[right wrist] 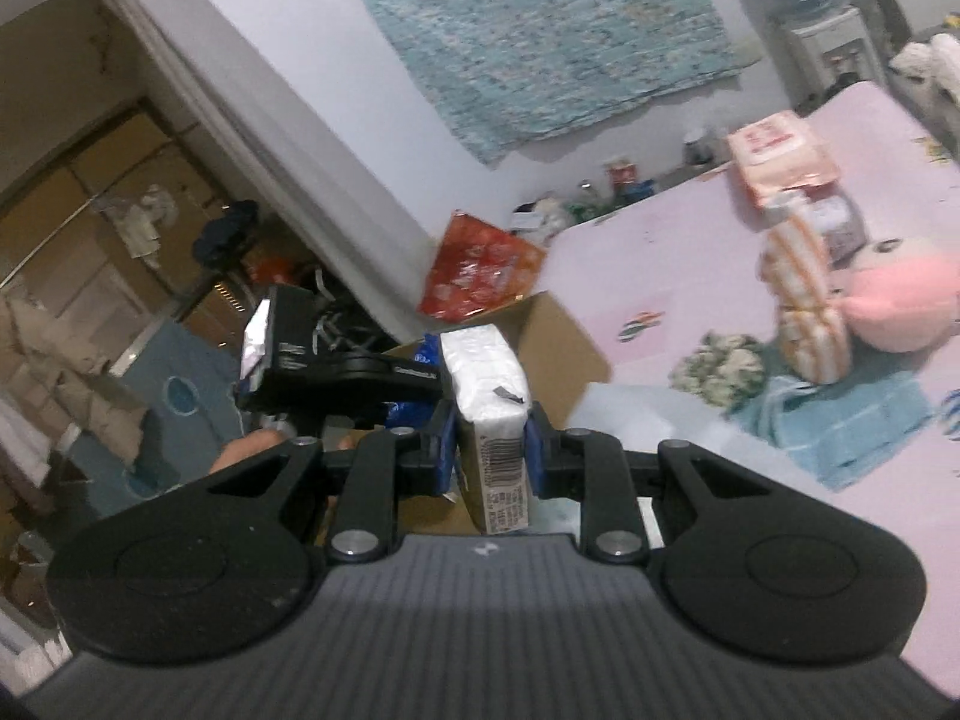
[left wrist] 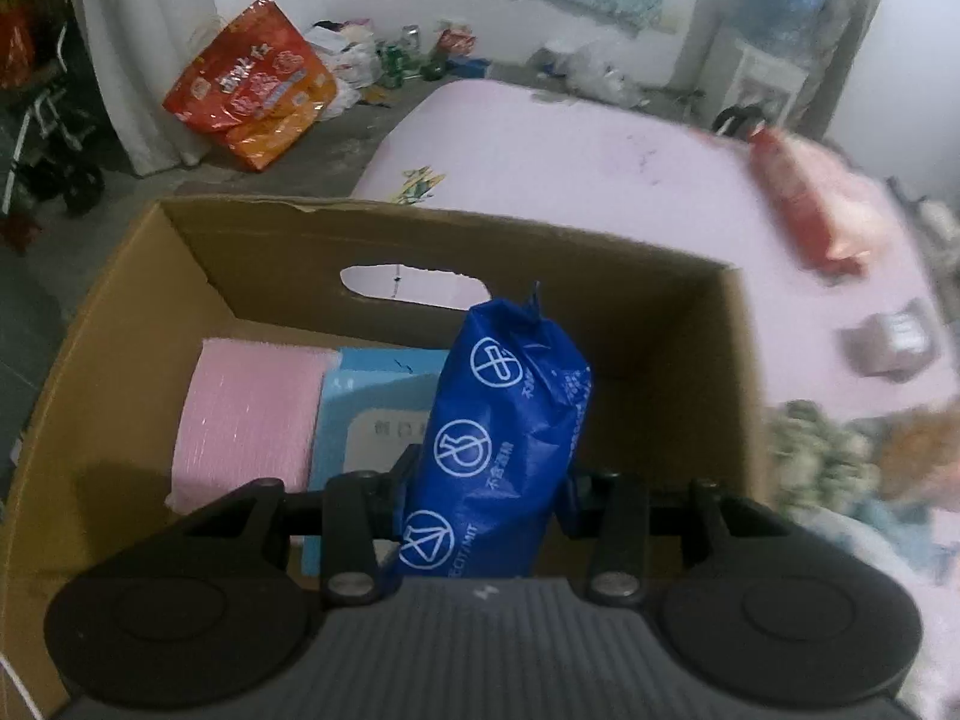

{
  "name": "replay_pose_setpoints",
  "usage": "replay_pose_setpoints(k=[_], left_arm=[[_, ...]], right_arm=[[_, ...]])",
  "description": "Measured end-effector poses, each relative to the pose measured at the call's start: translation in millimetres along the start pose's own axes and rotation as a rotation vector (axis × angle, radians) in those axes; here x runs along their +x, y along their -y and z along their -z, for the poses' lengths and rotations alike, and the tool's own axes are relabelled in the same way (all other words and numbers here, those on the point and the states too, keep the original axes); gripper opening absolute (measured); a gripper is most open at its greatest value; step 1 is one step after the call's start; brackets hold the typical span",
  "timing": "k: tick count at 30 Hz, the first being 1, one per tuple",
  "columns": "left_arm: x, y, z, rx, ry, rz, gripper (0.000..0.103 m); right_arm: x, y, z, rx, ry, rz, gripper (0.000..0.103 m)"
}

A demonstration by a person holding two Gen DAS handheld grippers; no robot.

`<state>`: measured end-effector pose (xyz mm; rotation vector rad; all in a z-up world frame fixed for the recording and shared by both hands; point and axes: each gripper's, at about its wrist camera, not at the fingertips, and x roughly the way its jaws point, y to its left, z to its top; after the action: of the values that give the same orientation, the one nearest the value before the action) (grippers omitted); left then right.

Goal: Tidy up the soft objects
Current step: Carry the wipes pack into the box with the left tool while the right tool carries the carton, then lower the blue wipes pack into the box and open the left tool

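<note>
Cardboard box [left wrist: 660, 324] fills mid-frame over the pink bed [left wrist: 540, 168], left claw [left wrist: 486, 480] clamping the blue wipes pack [left wrist: 504, 420] above it, right claw [right wrist: 489, 450] gripping the tissue pack [right wrist: 486, 372] at centre frame: best lowered upright beside the pink stack [left wrist: 246, 414].

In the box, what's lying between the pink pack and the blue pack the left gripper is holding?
A light blue flat pack lies between the pink pack and the blue pack held by the left gripper, per the left wrist view.
</note>
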<state>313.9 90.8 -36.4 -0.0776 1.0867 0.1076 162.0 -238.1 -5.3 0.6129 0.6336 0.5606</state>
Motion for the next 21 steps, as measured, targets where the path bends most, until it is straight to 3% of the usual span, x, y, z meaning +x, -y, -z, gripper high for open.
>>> replay_pose_setpoints(k=[2,5,8,12,17,21], left_arm=[[16.1,4.5,-4.1,0.005,-0.018,-0.011,0.048],[21.7,8.5,-7.1,-0.02,-0.025,0.038,0.055],[19.3,6.6,-6.5,-0.055,-0.042,0.089,0.051],[15.1,-3.0,-3.4,-0.096,-0.038,0.125,0.053],[-7.9,-14.7,0.4,-0.126,-0.006,0.142,0.056],[-42.8,-20.7,6.7,-0.102,0.049,0.152,0.063]], right_arm=[[-2.6,5.7,-1.0,0.002,-0.002,0.017,0.022],[-0.5,11.1,-1.1,0.003,-0.009,0.03,0.022],[4.6,16.5,-2.0,0.016,-0.019,0.031,0.022],[11.5,24.9,-0.6,0.039,-0.029,0.028,0.022],[13.8,23.8,1.7,0.047,-0.037,0.017,0.022],[14.0,20.4,-1.4,0.038,-0.036,0.002,0.022]])
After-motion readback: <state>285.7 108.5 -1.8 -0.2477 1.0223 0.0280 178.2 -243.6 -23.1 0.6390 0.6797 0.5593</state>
